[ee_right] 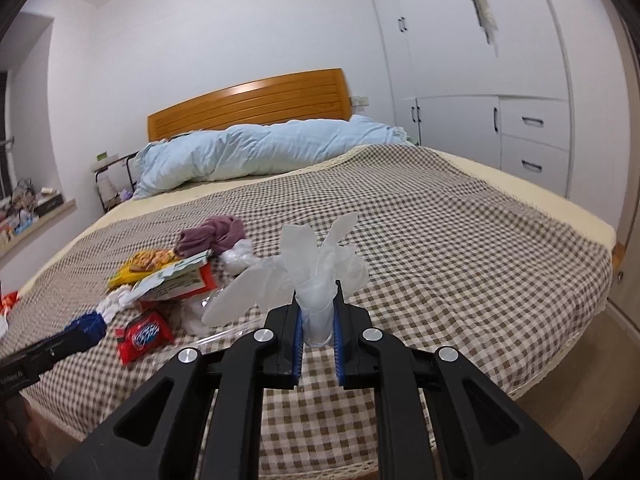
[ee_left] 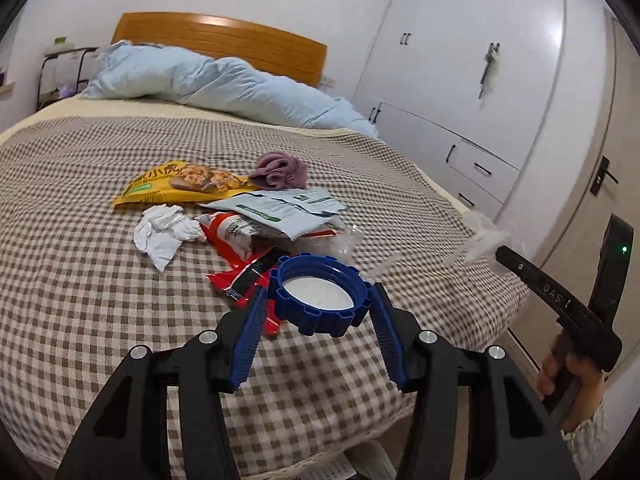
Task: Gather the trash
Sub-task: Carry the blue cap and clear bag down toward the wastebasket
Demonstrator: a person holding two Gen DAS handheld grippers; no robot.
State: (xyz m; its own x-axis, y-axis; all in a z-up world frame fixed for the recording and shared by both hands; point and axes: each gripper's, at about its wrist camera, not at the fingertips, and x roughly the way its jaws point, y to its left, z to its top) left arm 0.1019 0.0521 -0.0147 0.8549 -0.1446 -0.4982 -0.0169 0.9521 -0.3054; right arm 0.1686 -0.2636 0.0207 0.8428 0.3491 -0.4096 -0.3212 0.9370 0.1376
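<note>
A yellow snack bag (ee_left: 182,184) printed with Chinese characters is seen lying far left on the brown-and-white checked bedspread (ee_left: 72,240), its long axis running left to right. Just beside it, nearer, a crumpled white tissue (ee_left: 162,232) is found. To the right, a pale grey-green foil pouch (ee_left: 280,212) with small, unreadable print is laid over a red wrapper (ee_left: 240,256). A bunched purple cloth (ee_left: 280,170) is placed beyond them. In the right wrist view a small red packet (ee_right: 144,336) with a blue logo, too blurred to be read, is seen near the bed's edge.

A blue ribbed plastic screw lid (ee_left: 318,294), open side up, is clamped between the pads of the left gripper (ee_left: 318,308), held over the pile's near edge. Further right, a crumpled translucent plastic glove (ee_right: 316,276) is pinched by the nearly closed right gripper (ee_right: 318,312), its fingers pointing up and away. "DAS" is readable on that gripper's black arm. White wardrobe doors (ee_left: 460,80) are seen at far right.
</note>
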